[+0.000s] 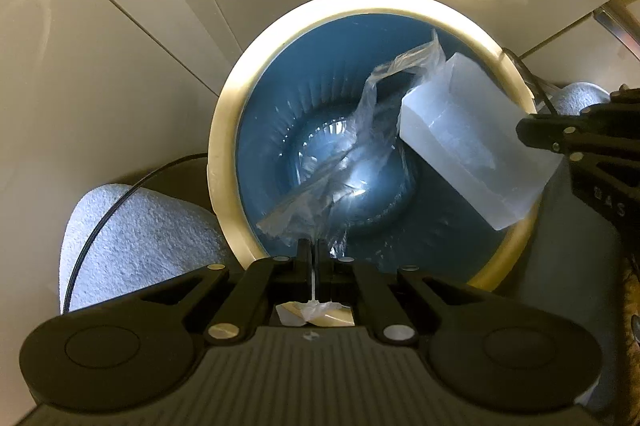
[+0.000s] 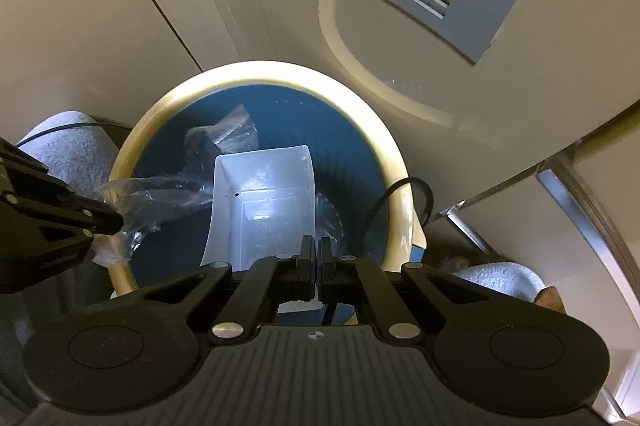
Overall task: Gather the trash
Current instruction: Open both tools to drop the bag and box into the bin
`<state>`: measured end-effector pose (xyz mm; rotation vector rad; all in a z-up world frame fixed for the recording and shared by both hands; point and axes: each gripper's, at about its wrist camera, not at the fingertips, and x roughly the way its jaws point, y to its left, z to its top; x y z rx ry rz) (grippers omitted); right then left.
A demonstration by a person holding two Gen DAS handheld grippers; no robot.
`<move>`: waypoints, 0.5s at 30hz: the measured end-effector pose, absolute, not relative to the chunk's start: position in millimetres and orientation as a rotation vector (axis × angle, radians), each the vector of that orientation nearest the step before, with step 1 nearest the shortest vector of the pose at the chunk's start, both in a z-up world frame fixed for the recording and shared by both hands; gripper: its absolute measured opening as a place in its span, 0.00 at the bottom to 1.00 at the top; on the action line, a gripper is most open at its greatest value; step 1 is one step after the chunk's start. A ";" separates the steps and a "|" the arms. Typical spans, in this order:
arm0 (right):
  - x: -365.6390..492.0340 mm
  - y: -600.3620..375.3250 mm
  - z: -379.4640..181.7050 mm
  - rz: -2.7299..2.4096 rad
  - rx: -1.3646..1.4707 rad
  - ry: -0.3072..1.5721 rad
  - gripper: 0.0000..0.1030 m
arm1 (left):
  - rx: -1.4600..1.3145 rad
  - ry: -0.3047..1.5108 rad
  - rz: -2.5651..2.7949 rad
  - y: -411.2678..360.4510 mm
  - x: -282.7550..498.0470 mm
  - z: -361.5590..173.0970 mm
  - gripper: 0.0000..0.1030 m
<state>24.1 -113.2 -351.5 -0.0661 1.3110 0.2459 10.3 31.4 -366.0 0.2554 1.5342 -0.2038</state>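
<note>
Both grippers hang over the bin [image 1: 224, 130], a blue bucket with a cream rim standing on the tile floor [image 1: 100, 38]. The left gripper [image 1: 313, 250] points straight down, jaws pinching a clear plastic wrapper [image 1: 352, 142] that trails into the bin; a twist of film shows between the jaws, drawn thin. The right gripper [image 2: 315, 250] has its jaws pressed on the near wall of a white plastic tray [image 2: 264, 202], which tilts over the opening, open side facing the right camera. Risks as I read them: the wrapper is light and clingy, so on release it may stick to the jaws or drift onto the rim rather than drop. The tray is wide; held by one thin edge it could pivot, catch the rim and tip outside. A black cable [image 2: 396, 202] drapes over the rim, possibly loose enough to snag a gripper, though its run is hard to trace.
</note>
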 end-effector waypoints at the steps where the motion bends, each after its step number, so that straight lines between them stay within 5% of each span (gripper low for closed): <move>1: 25.7 -114.1 -352.0 0.245 -0.064 1.318 0.02 | 0.257 1.536 -0.197 29.6 10.8 -369.4 0.26; 2: 27.1 -114.1 -352.3 0.244 -0.060 1.327 0.02 | 0.262 1.534 -0.189 29.2 11.5 -369.3 0.44; 3: 28.5 -114.6 -354.5 0.242 -0.053 1.336 0.03 | 0.271 1.520 -0.189 33.3 12.0 -373.7 0.78; 4: 29.7 -115.1 -355.2 0.245 -0.041 1.349 0.11 | 0.279 1.491 -0.200 32.5 10.5 -370.1 0.96; 7: 28.8 -115.7 -354.7 0.263 -0.012 1.359 0.54 | 0.304 1.439 -0.214 32.8 8.7 -357.0 1.00; 8: 27.4 -115.5 -353.1 0.262 -0.014 1.356 0.62 | 0.304 1.438 -0.214 33.3 9.4 -353.6 1.00; 11: 21.0 -115.9 -341.3 0.255 -0.029 1.318 0.74 | 0.305 1.404 -0.199 38.0 7.6 -336.9 1.00; 15: 8.0 -118.9 -307.0 0.250 -0.033 1.228 0.79 | 0.292 1.333 -0.171 52.0 -0.9 -307.5 1.00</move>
